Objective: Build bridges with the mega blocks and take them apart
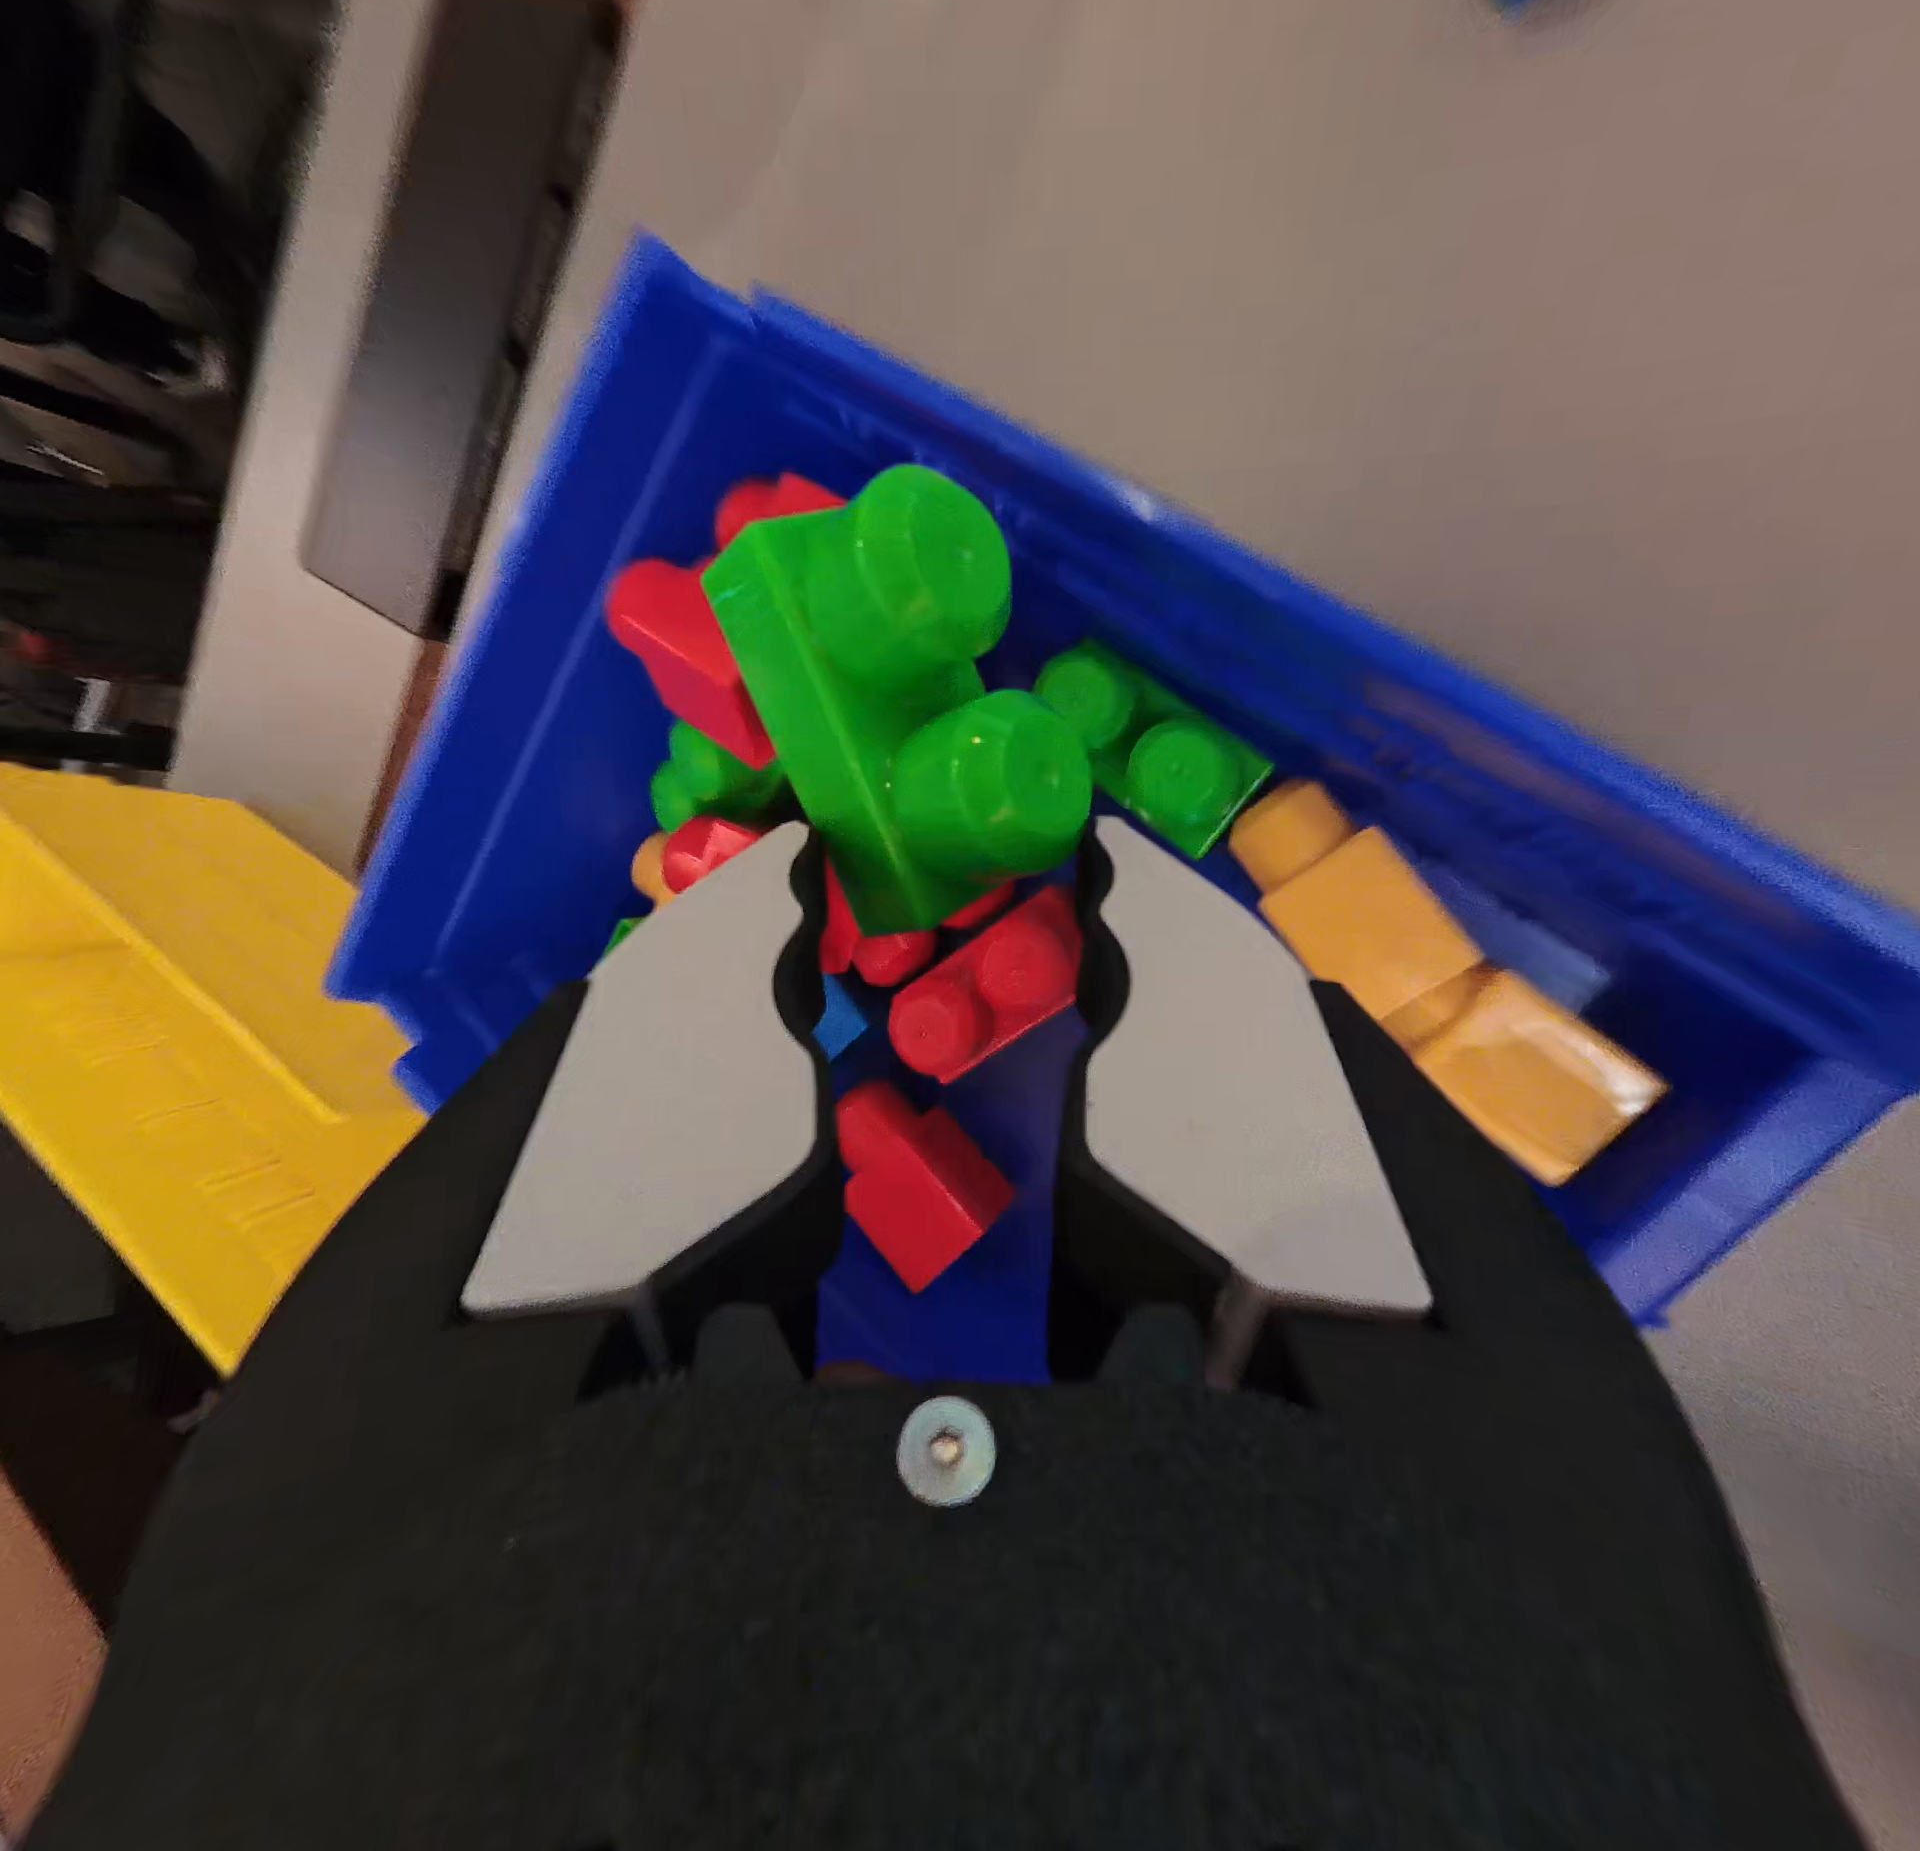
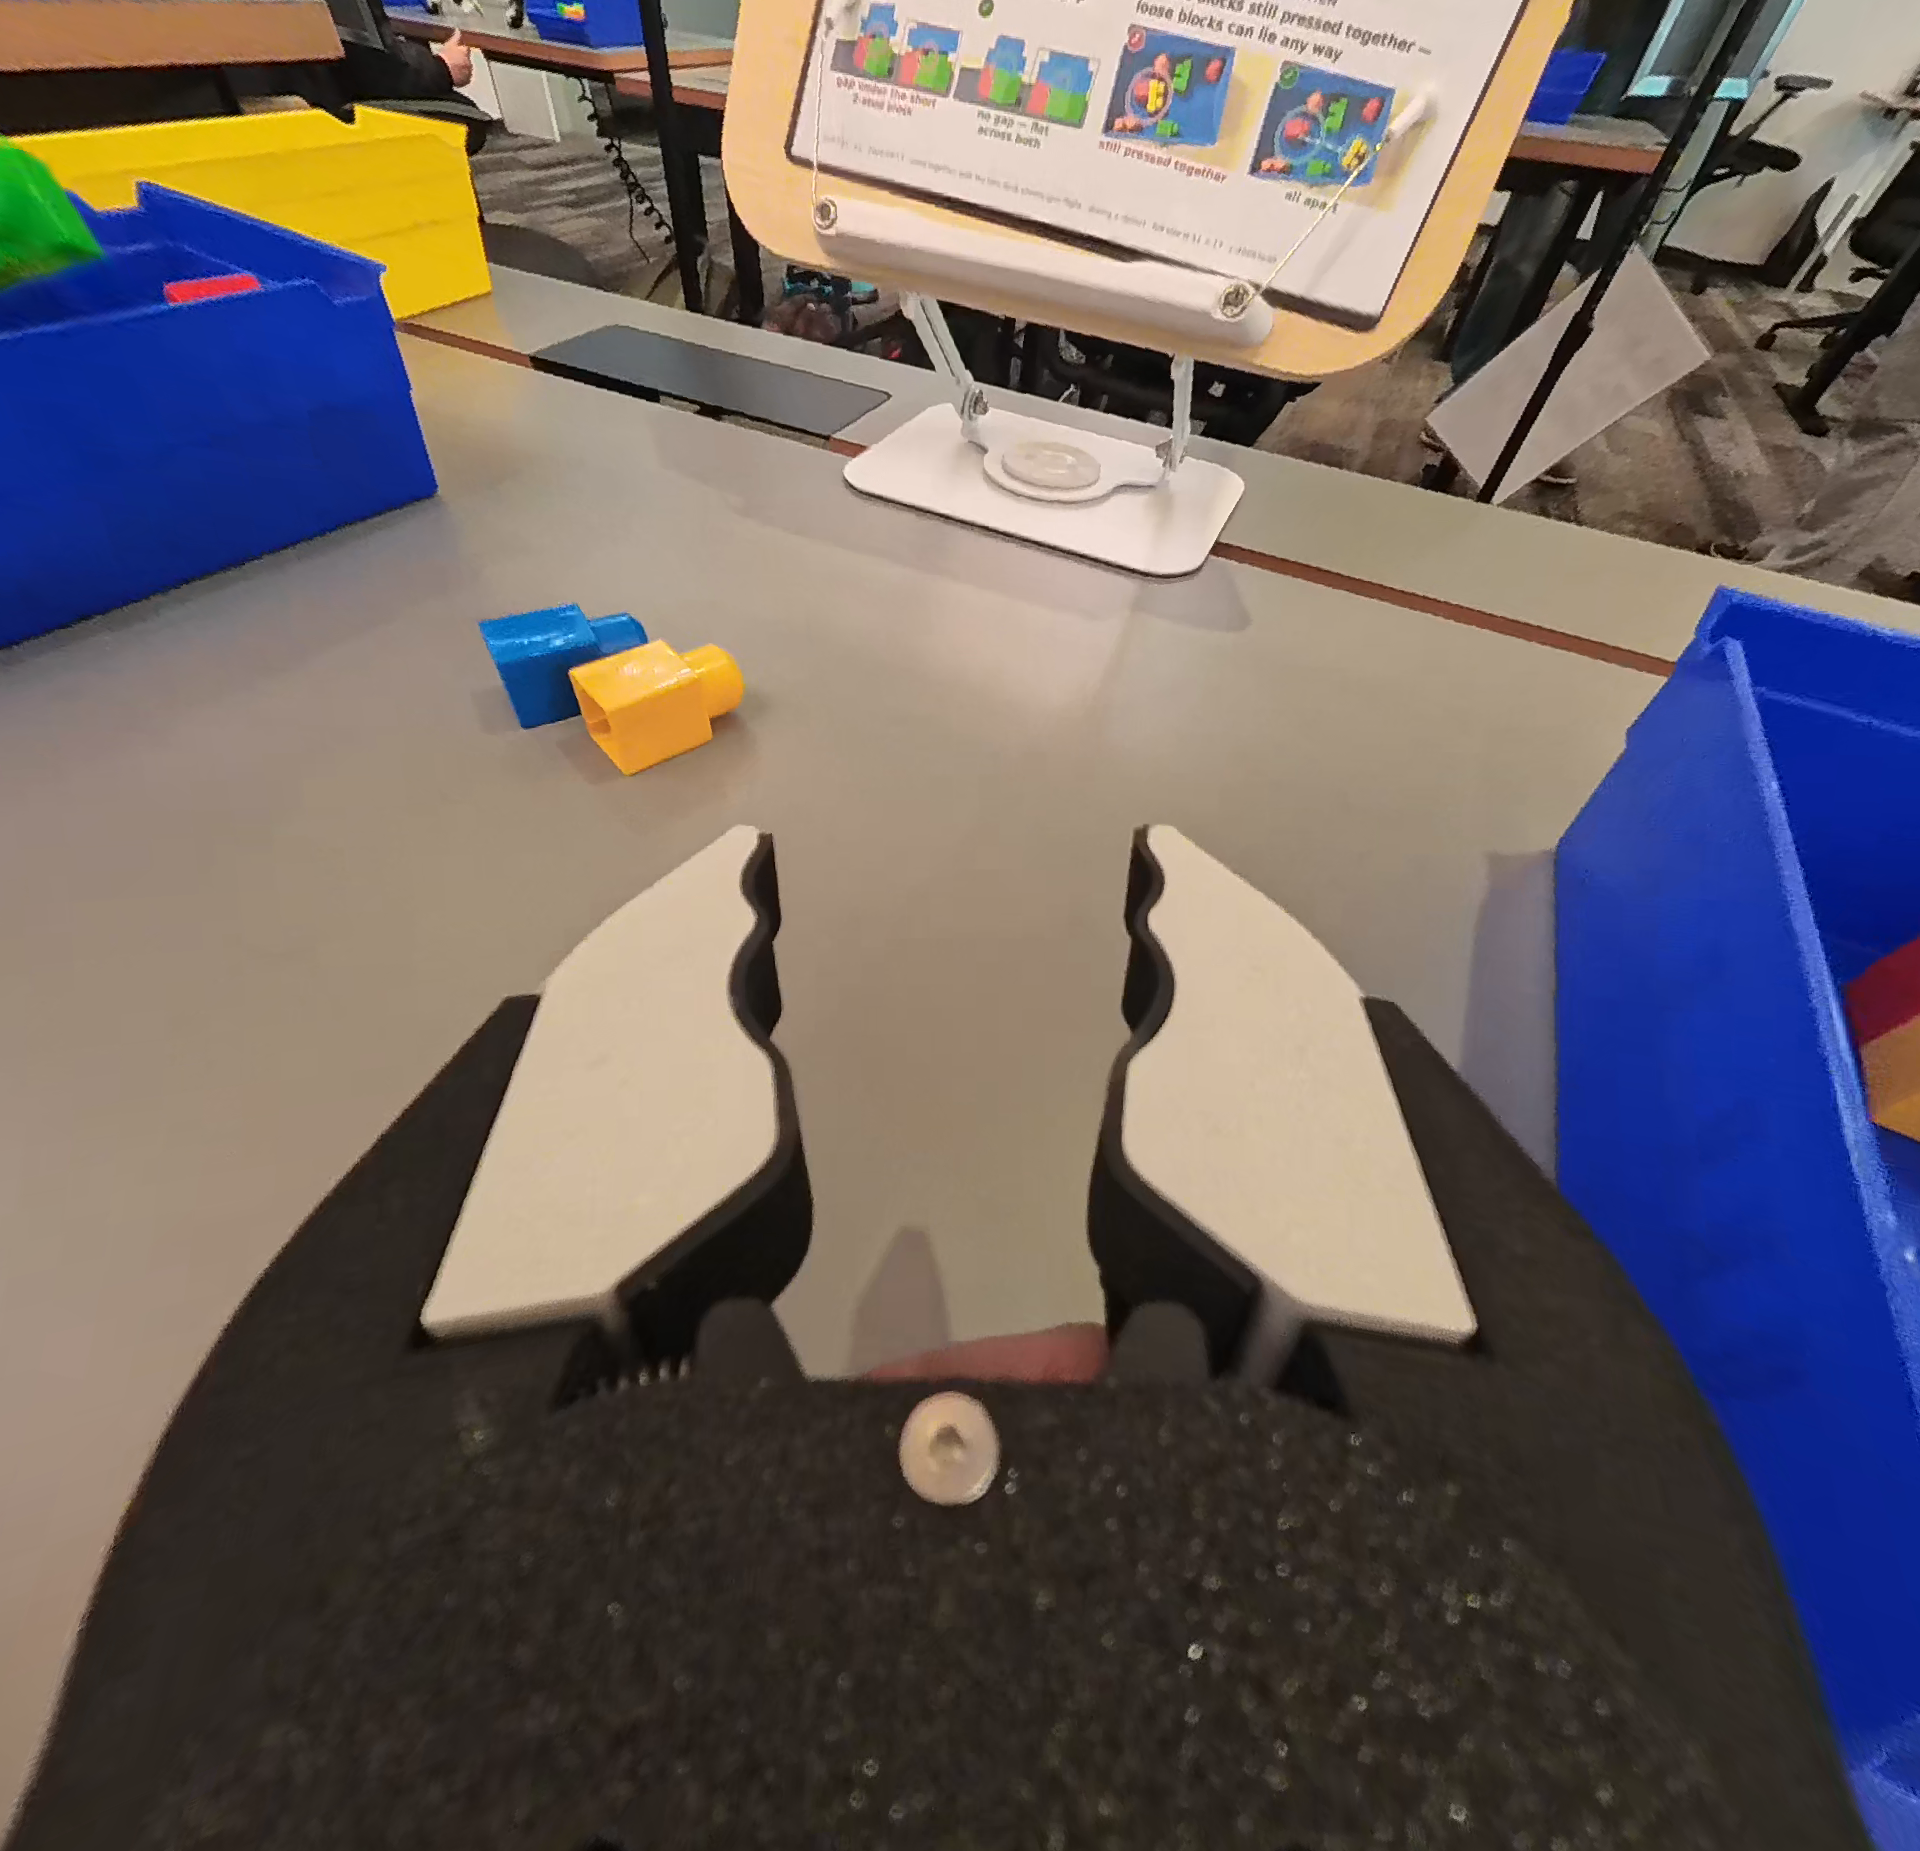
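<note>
My left gripper (image 1: pixel 945 851) is shut on a green two-stud block (image 1: pixel 883 700) and holds it above a blue bin (image 1: pixel 582 679) filled with red, green and orange blocks. A red two-stud block (image 1: pixel 987 991) lies in the bin just under the fingertips. In the right wrist view the same green block (image 2: pixel 36 212) shows over the blue bin (image 2: pixel 197 430) at the left. My right gripper (image 2: pixel 951 856) is open and empty above the grey table. A blue one-stud block (image 2: pixel 551 658) and an orange one-stud block (image 2: pixel 655 705) lie on their sides, touching, ahead and left of it.
A yellow bin (image 2: pixel 343 191) stands behind the left blue bin and shows beside it in the left wrist view (image 1: pixel 156 991). A second blue bin (image 2: pixel 1745 1022) stands at the right with blocks in it. An instruction board on a white stand (image 2: pixel 1049 492) is at the table's far edge. Tip to tip, the grippers are about 50 cm apart.
</note>
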{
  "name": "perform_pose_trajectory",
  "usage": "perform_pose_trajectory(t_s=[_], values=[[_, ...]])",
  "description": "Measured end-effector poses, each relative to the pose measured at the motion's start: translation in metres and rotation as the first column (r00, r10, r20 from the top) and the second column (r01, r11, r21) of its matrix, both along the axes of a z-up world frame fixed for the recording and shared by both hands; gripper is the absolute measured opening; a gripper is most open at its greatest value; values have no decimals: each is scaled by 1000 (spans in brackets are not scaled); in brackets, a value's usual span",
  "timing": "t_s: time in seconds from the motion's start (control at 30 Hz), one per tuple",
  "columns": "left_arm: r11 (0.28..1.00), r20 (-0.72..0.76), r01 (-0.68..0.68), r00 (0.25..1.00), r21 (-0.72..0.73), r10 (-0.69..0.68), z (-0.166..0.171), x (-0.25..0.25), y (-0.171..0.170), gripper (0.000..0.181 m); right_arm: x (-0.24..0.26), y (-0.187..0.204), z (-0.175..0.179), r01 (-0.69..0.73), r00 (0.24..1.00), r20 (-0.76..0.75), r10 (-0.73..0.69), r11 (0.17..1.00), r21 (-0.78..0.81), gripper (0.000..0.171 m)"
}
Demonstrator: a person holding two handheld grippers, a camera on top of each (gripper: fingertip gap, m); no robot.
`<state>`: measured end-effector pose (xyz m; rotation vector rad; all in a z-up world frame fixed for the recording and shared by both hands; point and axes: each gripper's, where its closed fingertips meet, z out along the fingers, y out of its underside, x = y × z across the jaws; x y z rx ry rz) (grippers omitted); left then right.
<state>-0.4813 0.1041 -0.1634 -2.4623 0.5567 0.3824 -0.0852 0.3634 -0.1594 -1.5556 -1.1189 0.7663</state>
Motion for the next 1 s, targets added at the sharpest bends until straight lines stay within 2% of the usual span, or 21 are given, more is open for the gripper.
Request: perform_pose_trajectory(t_s=[0.13, 0.23, 0.4, 0.47, 0.53, 0.67, 0.77, 0.83, 1.0], values=[[960, 51, -58, 998, 275, 45, 48, 49, -7, 46, -3, -4, 5, -20, 1000, -19, 20, 1000, 9, 64], [896, 121, -122, 990, 427, 77, 59, 106, -13, 46, -4, -10, 6, -34, 999, -33, 34, 999, 10, 64], [770, 299, -243, 952, 590, 72, 40, 203, -14, 46, 2, -16, -3, -36, 999, -23, 36, 999, -1, 63], [722, 385, -316, 920, 616, 75, 29, 226, -10, 46, 6, -17, -6, -32, 999, -18, 32, 999, -2, 63], [705, 455, -355, 889, 614, 52, 17, 245, -3, 46, 10, -16, -6, -30, 999, -16, 30, 1000, -3, 63], [752, 468, -357, 881, 554, 73, -8, 258, 6, 46, 17, -14, -4, -27, 1000, -10, 27, 1000, 12, 63], [769, 501, -352, 864, 533, 49, -11, 265, 13, 46, 22, -12, -2, -17, 1000, -20, 17, 1000, 12, 63], [806, 502, -329, 863, 491, 46, -16, 269, 19, 46, 24, -10, -2, -9, 1000, -29, 9, 1000, 6, 63], [905, 522, -271, 850, 328, 66, -19, 277, 66, 45, 26, -12, -2, -8, 999, -47, 7, 1000, -6, 62]])
